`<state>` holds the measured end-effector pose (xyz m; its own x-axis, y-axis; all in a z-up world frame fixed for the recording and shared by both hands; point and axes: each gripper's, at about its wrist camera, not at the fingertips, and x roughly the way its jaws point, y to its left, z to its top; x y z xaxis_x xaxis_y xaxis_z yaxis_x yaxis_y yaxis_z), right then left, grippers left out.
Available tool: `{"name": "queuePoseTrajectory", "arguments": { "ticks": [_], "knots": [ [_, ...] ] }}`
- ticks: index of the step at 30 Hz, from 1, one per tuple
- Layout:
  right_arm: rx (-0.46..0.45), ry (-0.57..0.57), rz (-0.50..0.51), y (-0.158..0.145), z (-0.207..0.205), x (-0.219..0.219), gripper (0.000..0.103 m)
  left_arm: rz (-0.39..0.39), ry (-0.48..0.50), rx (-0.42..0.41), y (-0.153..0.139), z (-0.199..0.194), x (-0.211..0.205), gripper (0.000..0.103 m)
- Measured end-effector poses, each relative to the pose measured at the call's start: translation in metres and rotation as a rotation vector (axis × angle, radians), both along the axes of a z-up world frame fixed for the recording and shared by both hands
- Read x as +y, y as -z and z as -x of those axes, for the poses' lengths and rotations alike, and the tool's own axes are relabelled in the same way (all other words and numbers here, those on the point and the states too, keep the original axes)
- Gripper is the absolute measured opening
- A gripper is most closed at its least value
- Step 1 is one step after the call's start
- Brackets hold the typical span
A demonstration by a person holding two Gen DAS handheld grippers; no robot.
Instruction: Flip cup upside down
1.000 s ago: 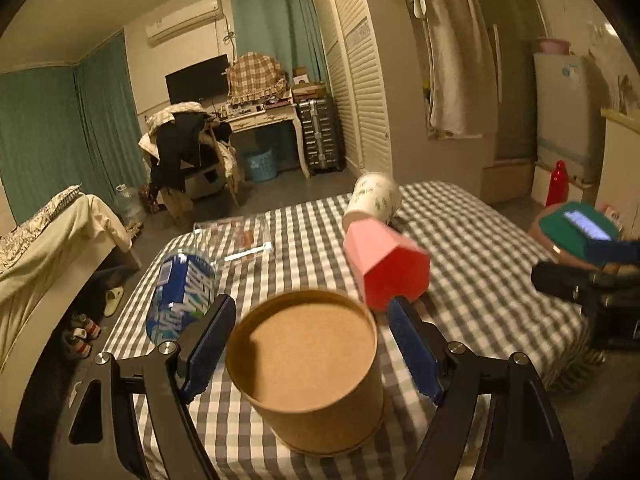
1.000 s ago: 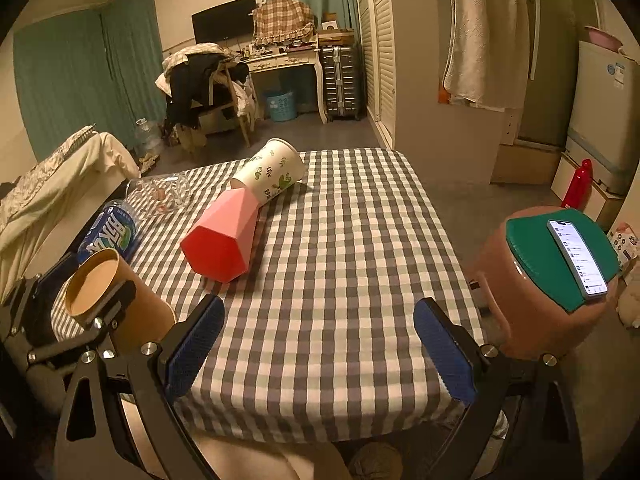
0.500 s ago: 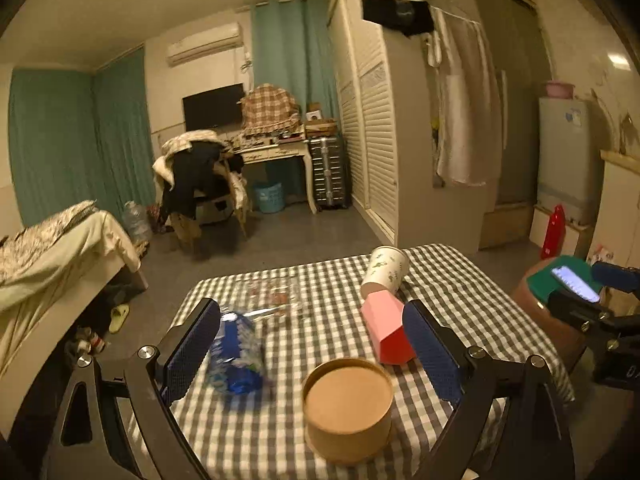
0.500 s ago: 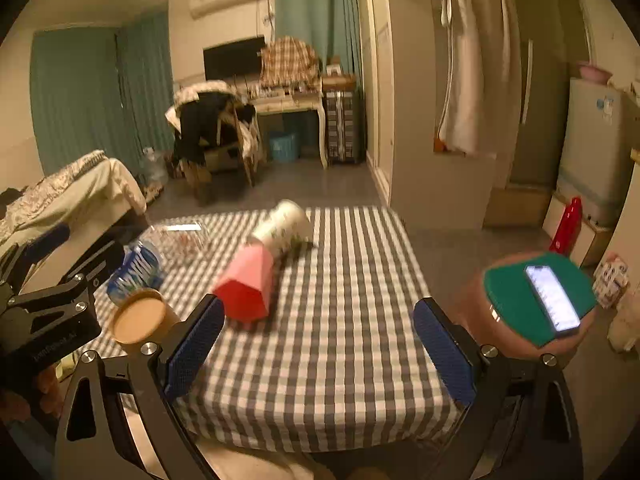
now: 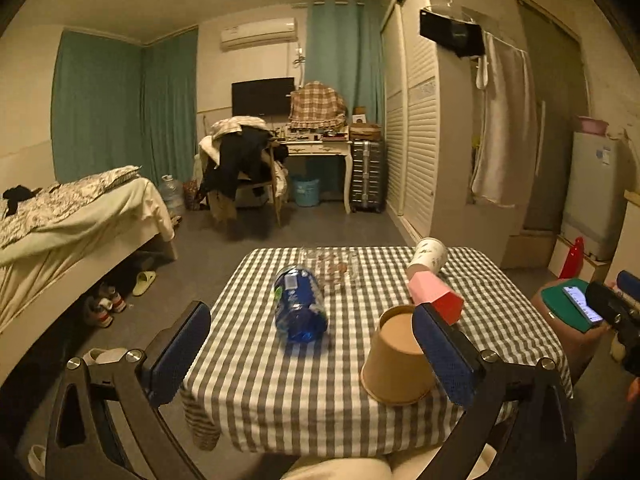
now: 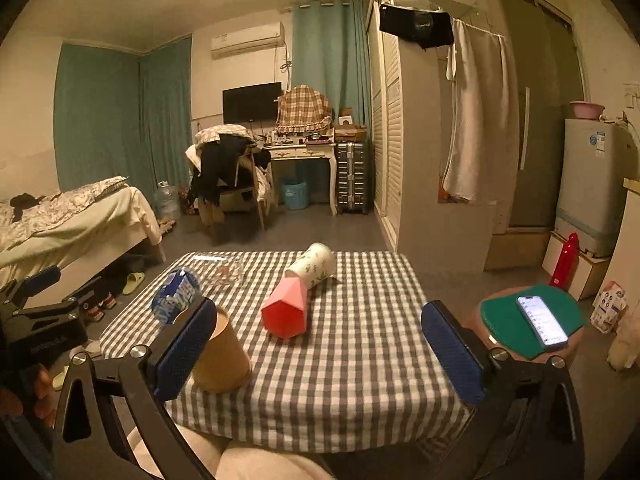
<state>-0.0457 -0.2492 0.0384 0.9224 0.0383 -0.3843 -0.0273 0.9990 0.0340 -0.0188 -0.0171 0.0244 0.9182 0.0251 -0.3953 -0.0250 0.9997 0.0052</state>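
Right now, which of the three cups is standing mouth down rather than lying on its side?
The brown paper cup at the near table edge: wide rim down, base up. The white patterned cup and pink-red cup lie sideways.

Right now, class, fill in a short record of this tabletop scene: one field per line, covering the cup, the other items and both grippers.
Brown paper cup: upside down on its rim, near table edge
Table: checked cloth
Blue water bottle: lying on its side
Red and pink carton: lying flat, mid-table
White patterned cup: on its side, against the carton's far end
Left gripper: open, holding nothing
Right gripper: open, holding nothing
Phone: on the green-topped stool
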Motion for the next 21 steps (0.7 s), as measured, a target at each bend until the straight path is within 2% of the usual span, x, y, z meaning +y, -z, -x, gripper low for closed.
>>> {"name": "queuePoseTrajectory", "arguments": {
  "ticks": [4, 10, 21],
  "knots": [
    [-0.015, 0.001, 0.011, 0.018, 0.001, 0.005, 0.103, 0.026, 0.002, 0.014, 0.009, 0.005, 0.003, 0.103],
    [0.031, -0.004, 0.030, 0.037, -0.007, 0.014, 0.103, 0.021, 0.014, 0.027, 0.017, 0.013, 0.002, 0.103],
    [0.029, 0.002, 0.048, 0.037, 0.000, 0.021, 0.103, 0.026, 0.018, 0.028, 0.019, 0.020, 0.002, 0.103]
  ]
}}
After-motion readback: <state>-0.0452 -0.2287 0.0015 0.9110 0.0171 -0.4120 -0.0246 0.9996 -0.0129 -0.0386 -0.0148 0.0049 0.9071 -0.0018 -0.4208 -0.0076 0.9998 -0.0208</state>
